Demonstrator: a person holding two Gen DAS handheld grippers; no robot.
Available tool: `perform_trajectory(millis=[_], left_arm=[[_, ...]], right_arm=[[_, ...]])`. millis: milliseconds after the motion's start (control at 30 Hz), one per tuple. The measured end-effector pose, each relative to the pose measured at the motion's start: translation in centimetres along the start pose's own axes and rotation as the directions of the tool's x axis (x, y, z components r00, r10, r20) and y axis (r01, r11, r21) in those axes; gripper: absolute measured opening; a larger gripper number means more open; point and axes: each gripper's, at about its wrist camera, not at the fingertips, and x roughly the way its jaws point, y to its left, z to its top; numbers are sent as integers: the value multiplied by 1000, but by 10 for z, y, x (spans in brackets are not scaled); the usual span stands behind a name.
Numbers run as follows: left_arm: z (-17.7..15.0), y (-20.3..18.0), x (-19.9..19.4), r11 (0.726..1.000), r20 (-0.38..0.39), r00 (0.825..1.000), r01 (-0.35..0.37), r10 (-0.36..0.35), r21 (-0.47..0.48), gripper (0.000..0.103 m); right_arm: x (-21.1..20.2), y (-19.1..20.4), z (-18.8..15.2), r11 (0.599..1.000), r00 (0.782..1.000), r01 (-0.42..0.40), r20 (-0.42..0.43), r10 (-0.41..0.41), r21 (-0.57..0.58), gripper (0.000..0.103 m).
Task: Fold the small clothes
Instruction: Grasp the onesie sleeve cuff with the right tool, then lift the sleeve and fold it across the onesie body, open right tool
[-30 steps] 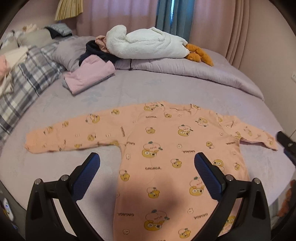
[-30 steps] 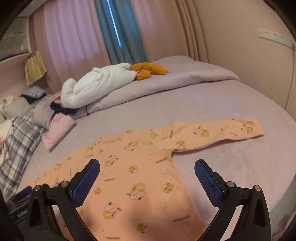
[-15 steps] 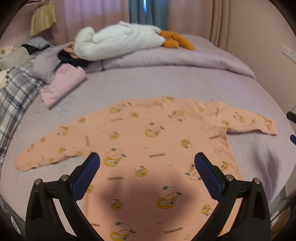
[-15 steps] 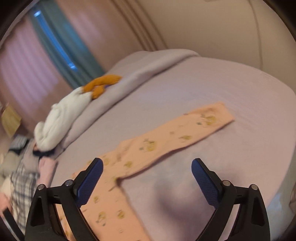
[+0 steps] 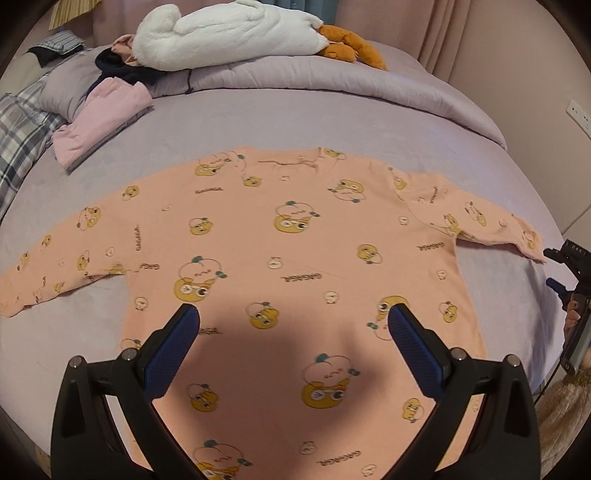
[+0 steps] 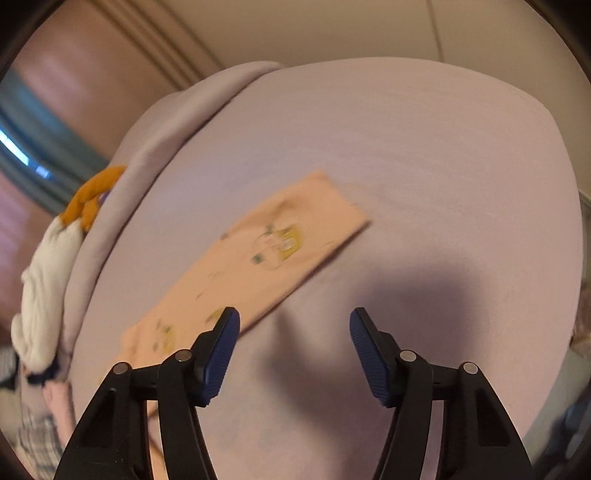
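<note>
Garment: peach long-sleeved baby top printed with yellow cartoon faces (image 5: 295,236), laid flat on the lilac bedsheet (image 5: 332,122), both sleeves spread outward.
Left gripper (image 5: 293,325): blue-padded fingers parted wide, nothing held, poised above the top's lower body.
Right gripper (image 6: 294,325): fingers spread, nothing gripped, placed near the right sleeve (image 6: 258,254); contact is probably not made, the view being blurred.
Background: white plush goose (image 5: 229,33) and folded pink cloth (image 5: 99,118), set well apart from the top.

a home bedroom: lilac bed (image 5: 332,122), pillows (image 5: 66,88), curtains (image 5: 454,33), plush goose (image 5: 229,33).
</note>
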Motion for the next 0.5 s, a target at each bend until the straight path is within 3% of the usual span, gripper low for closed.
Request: perform_trajectory(millis=[167,333,467,500], left_arm=[[2,15,2,999,-5,1000,10,-10,-39,102],[2,32,6,995,-20,1000,-4,2,-95,102],[2,39,7,993,-32,999,-1,-3,-116,101],[2,41,6,992,-32,999,7,-11,-123,101]], right_arm=[[12,-21,13,992,1000,-1,10,0,127,52],[26,-8,30,994,1000,-12,19,10,105,42],[40,-11,35,991,1000,-18,-9,19,129,10],[41,-11,37,992,1000,-23,-2,23,126,9]])
